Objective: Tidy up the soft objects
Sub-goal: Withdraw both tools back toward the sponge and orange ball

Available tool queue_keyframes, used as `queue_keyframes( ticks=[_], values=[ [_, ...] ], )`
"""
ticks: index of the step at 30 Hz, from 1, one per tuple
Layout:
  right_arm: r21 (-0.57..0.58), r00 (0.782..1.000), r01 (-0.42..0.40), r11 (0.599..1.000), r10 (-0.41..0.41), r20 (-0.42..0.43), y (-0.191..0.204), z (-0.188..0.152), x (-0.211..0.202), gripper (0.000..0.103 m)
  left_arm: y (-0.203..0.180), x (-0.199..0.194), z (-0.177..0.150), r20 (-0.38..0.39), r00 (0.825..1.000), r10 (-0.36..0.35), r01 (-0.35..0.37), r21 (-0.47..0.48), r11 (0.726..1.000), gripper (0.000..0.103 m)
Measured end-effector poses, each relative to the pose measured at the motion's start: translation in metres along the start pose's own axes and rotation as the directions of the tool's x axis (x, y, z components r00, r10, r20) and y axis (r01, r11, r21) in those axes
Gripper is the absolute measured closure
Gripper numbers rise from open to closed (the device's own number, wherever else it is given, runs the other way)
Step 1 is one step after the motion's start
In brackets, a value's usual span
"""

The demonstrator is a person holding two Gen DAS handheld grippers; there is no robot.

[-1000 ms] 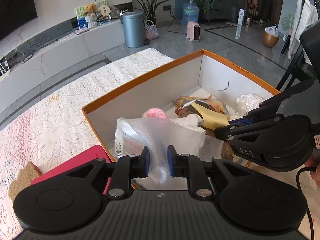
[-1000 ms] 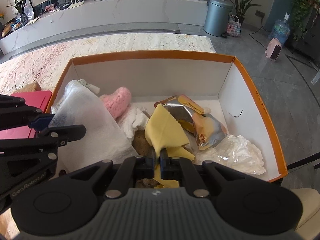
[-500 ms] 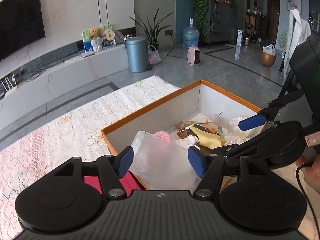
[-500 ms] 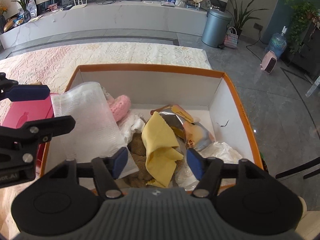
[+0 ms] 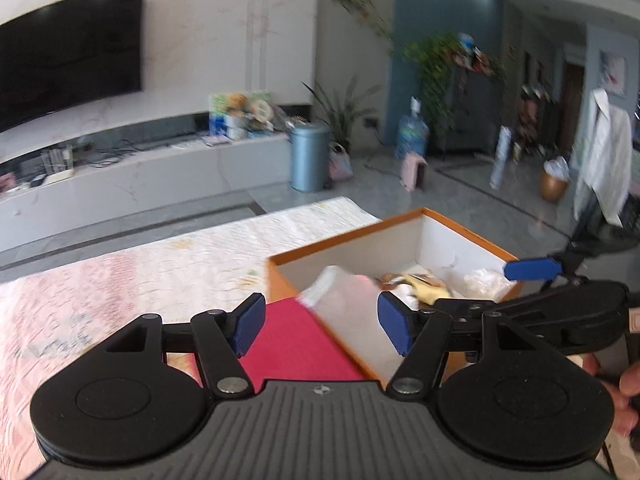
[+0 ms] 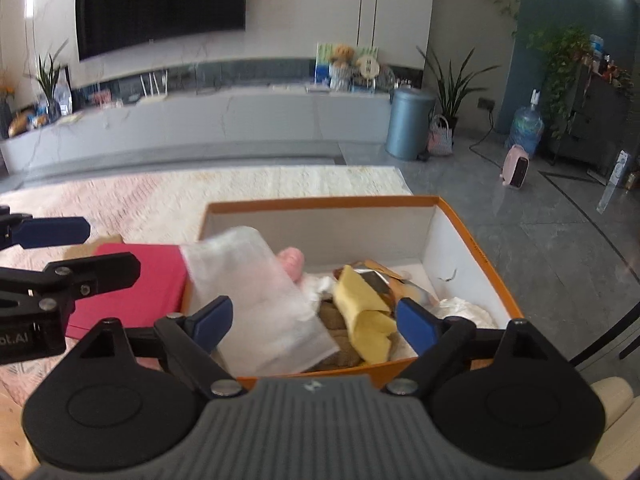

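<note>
**Both tools let go; soft stuff now in the box**

The left tool [image 5: 322, 326] stands wide w/ nothing between its blue pads, and it hangs back from the orange-rimmed box [image 6: 476, 240]. The right tool [image 6: 316, 324] has its jaws opening, also w/ nothing pinched; the yellow cloth [image 6: 362, 312] lies below and beyond it, not touched. Inside the box: white plastic bag [image 6: 256, 292] leaning over the left wall, pink knit item [image 6: 294, 262] behind it, foil snack packet [image 6: 384, 280] and a crumpled clear wrap [image 6: 464, 308] toward the right side. Probably the soft things sit piled there because the box is the collecting spot. A red flat item [image 6: 136, 284] lies on the lace-covered desk [image 5: 160, 256], just beside the box's left wall.

Vs a second ago: the left tool was pinched on the white bag and the right tool on the yellow cloth; both have released. Both tools have also pulled up and back, so the box looks smaller and more of the room shows. The bag has slumped lower against the wall.
</note>
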State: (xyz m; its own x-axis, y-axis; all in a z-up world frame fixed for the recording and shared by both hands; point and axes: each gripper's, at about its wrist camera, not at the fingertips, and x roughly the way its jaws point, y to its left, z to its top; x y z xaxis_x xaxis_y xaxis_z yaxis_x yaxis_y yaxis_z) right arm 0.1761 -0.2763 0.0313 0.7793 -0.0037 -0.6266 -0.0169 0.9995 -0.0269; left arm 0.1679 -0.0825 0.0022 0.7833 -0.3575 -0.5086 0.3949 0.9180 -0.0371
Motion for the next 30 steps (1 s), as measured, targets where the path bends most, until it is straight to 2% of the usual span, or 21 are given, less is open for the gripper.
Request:
queue_keyframes(
  ticks=[3,8,14,18,22,30],
  values=[
    [0.014,0.998,-0.008,1.0,0.007,0.059,0.021,-0.016,-0.014,0.016,0.018,-0.019,-0.017,0.025,0.998,0.053,-0.051,-0.054,0.997,0.027],
    [0.007,0.994,-0.027,1.0,0.026,0.108,0.058,-0.039,-0.027,0.016,0.044,-0.042,-0.043,0.006,0.988,0.157,-0.155,-0.107,0.982,0.027],
    [-0.003,0.991,-0.114,0.993,0.114,0.075,0.1,-0.058,-0.028,0.018,0.074,-0.06,-0.067,-0.04,0.978,0.203,-0.207,-0.168,0.964,0.027],
    [-0.036,0.985,-0.164,0.986,0.166,0.047,0.127,-0.07,-0.027,0.026,0.088,-0.07,-0.083,-0.071,0.969,0.235,-0.244,-0.17,0.955,0.028],
    [-0.109,0.982,-0.18,0.978,0.184,0.028,0.15,-0.075,-0.023,0.036,0.1,-0.075,-0.096,-0.11,0.96,0.257,-0.273,-0.175,0.946,0.029],
    [-0.201,0.974,-0.219,0.955,0.225,0.008,0.188,-0.077,-0.014,0.046,0.12,-0.079,-0.112,-0.158,0.95,0.268,-0.297,-0.208,0.932,0.03]
  ],
)
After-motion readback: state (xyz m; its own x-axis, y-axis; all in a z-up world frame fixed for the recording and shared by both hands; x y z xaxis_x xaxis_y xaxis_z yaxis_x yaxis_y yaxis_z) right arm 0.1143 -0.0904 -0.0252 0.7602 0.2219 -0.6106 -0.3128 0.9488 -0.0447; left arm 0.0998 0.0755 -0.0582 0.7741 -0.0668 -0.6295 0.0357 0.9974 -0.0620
